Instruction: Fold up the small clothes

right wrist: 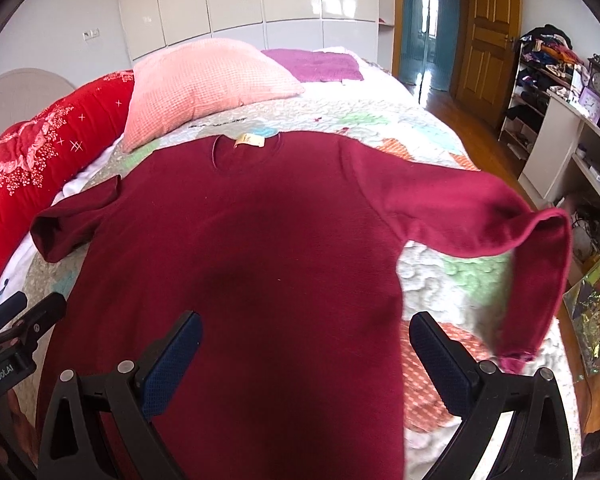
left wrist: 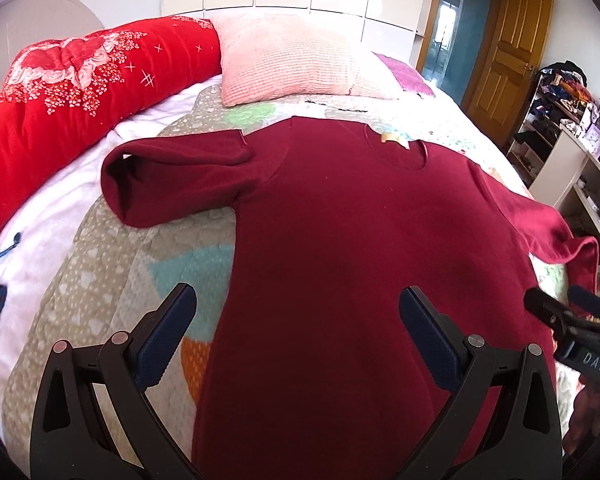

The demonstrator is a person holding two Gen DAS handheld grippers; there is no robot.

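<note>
A red floral quilt (left wrist: pixel 72 76) is lying bunched along the bed's left edge, with a pink ribbed pillow (left wrist: pixel 288 60) sitting beside it at the head end. The dark red long-sleeved top (left wrist: pixel 340 240) is lying flat across the patchwork bedspread (left wrist: pixel 140 264), one sleeve hanging over the right edge. The left gripper (left wrist: pixel 298 308) and right gripper (right wrist: pixel 306 332) are hovering wide open above its lower half, gripping nothing.

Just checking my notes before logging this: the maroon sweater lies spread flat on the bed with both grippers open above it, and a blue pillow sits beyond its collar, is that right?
The pillow is pink, not blue, as the right wrist view shows; the rest holds.
</note>
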